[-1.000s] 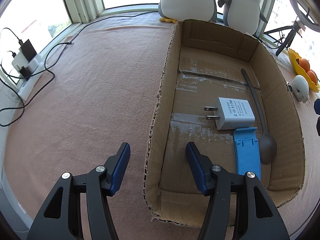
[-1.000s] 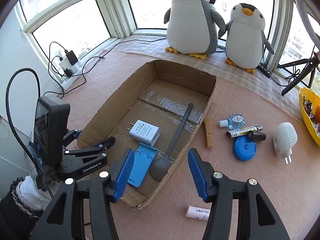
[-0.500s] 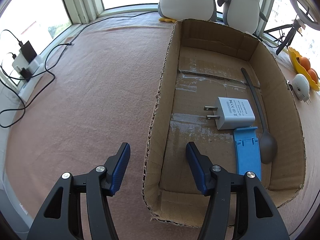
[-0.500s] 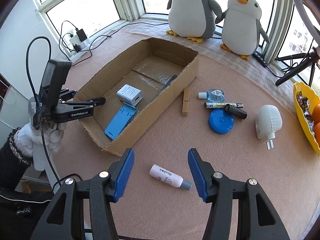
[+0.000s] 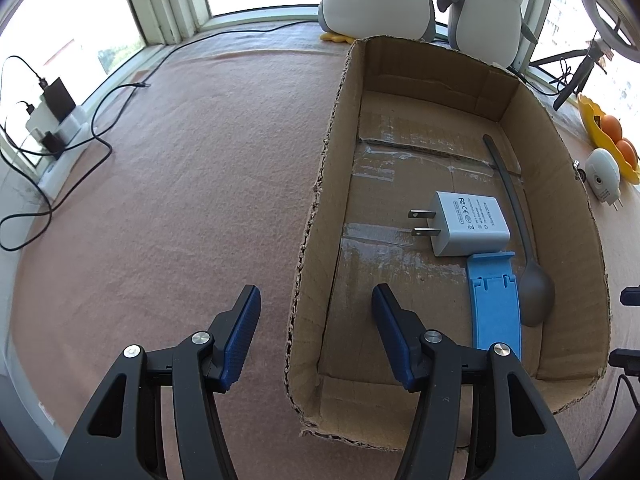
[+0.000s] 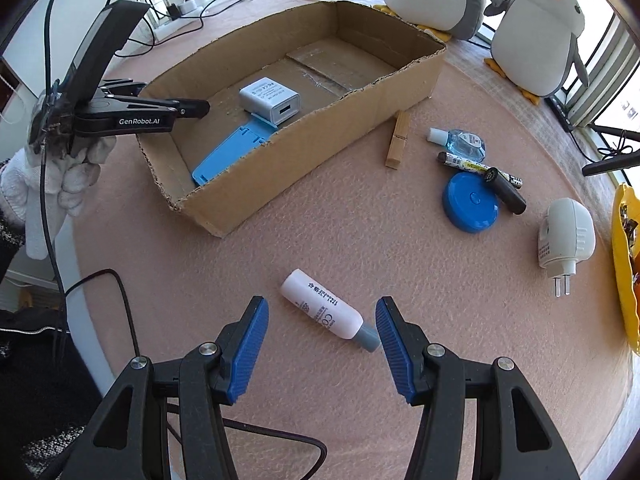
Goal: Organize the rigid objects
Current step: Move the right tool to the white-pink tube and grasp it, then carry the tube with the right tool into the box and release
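straddling smooth white tube [image 6: 327,307], right gripper [image 6: 320,330] wide

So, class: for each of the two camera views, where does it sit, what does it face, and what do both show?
Left wrist: behind the open left tongs, facing the cardboard box; only tongs show.
Right wrist: behind the open right tongs, facing the white tube; gloved left hand shows.
Shared: box, white charger, blue stand.

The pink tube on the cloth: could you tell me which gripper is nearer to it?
Right. The right gripper brackets the pink tube; the left gripper hovers over the cardboard box.
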`<state>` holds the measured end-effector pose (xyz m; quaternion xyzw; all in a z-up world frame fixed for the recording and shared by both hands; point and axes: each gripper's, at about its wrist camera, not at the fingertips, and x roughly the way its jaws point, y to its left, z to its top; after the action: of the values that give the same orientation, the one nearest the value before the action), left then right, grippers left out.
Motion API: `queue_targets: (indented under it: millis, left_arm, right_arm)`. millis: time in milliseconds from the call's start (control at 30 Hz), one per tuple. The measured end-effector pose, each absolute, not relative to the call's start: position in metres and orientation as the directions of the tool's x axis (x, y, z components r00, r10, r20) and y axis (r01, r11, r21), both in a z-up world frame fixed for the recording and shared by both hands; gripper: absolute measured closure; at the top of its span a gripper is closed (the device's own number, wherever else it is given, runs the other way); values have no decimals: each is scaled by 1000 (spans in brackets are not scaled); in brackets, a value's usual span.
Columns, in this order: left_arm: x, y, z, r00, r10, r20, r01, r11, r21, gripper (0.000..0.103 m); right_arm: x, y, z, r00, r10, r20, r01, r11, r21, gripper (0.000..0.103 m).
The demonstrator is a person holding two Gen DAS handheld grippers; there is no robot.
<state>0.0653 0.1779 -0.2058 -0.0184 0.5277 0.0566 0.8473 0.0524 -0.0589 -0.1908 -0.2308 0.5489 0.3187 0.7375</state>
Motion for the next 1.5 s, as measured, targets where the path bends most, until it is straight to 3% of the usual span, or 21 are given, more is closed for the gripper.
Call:
queue_targets:
  millis: [333, 633, 767, 833, 1500]
  left_arm:
    - [65, 178, -206, 437, 76, -896, -115, 993, 28, 44]
    - [65, 177, -206, 437, 74, -896, -116, 993, 26, 44]
    - [65, 177, -206, 437, 74, -896, -116, 993, 26, 44]
    - [65, 177, -206, 437, 75, -896, -118, 993, 25, 44]
    - [64, 177, -206, 449, 79, -890, -119, 992, 28, 44]
  right_arm:
    - [55, -51, -215, 210, 146, -967, -738, 673, -59, 52]
    - [68, -62, -223, 219, 138, -966, -690, 722, -53, 67]
    - [77, -65, -222, 223, 157, -962, -660, 751, -30, 82]
    - [82, -69, -221, 224, 169, -960, -637, 771, -13, 85]
    - [109, -65, -177, 397, 273, -876, -441, 894, 79, 85]
